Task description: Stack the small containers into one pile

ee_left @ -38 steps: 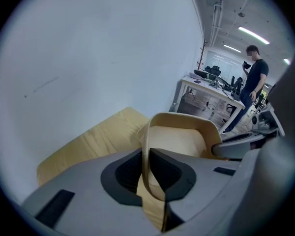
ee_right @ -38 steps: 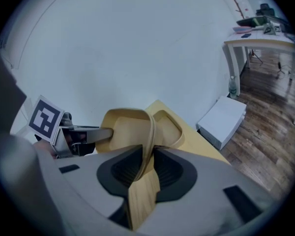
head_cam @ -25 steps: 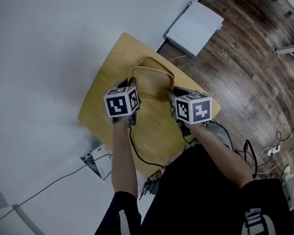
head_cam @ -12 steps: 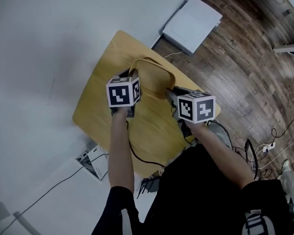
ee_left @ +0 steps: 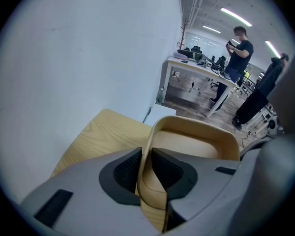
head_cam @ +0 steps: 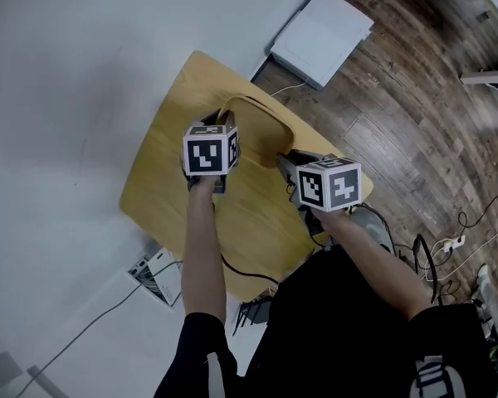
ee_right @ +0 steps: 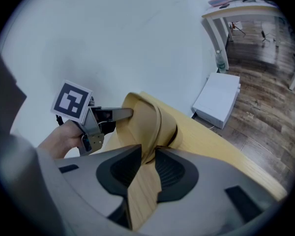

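A tan container (head_cam: 261,123) with rounded corners sits over the wooden table (head_cam: 162,185), held between both grippers. My left gripper (head_cam: 225,125) has the container's left wall (ee_left: 148,146) between its pads; its jaws (ee_left: 146,154) are opening, with the wall still touched on both sides. My right gripper (head_cam: 280,159) pinches the right wall (ee_right: 142,181), and its jaws (ee_right: 148,154) are closing on it. In the right gripper view the container (ee_right: 150,117) shows layered rims, as if one sits nested in another, and the left gripper (ee_right: 122,113) grips the far side.
A white flat box (head_cam: 322,27) lies on the wood floor beyond the table. Cables (head_cam: 448,243) trail at the right and a printed sheet (head_cam: 153,274) lies by the table's near-left corner. A white wall runs along the left. A person (ee_left: 238,48) stands by a distant desk (ee_left: 196,68).
Both grippers and the container have shifted slightly away from me across the table. The left gripper rose a little in the view; both still hold the container walls.
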{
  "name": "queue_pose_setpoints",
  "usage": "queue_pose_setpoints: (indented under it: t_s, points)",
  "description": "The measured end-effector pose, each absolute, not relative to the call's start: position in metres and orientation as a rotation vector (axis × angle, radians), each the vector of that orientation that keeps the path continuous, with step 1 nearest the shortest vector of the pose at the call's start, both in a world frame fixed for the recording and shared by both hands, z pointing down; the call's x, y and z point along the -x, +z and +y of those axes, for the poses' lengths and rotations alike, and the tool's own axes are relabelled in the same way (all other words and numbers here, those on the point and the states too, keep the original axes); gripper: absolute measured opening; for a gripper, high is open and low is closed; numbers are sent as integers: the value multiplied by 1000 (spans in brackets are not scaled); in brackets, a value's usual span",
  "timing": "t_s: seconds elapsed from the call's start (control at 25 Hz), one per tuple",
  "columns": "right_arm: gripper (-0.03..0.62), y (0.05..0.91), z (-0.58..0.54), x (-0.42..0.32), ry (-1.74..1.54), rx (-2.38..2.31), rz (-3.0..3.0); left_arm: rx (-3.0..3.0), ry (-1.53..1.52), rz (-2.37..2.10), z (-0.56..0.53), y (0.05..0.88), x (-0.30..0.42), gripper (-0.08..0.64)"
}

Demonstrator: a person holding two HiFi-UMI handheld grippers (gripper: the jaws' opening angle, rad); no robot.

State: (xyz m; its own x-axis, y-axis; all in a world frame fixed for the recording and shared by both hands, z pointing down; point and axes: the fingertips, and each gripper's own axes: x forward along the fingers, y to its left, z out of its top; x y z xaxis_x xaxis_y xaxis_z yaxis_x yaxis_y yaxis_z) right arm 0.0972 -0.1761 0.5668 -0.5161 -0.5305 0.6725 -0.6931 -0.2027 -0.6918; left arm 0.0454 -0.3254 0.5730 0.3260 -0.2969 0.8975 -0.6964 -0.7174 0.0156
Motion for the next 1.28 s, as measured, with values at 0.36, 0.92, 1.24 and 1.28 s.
queue_pose_setpoints:
  t_s: [0.36, 0.92, 1.24, 1.28]
  points:
    - [95, 559, -173, -92, 2000, -1436, -1884, -2290, 1540, -748, -326, 572, -63, 80]
    - [94, 582, -167, -102, 2053, -1463, -1814, -2301, 1605, -669, -318, 593, -74, 77]
    - [95, 581, -164, -102, 1972, -1446, -1843, -2351, 1622, -713, -313, 588, -68, 81]
    - [95, 581, -165, -101, 1947, -1448, -1849, -2355, 1620, -722, -313, 588, -63, 83]
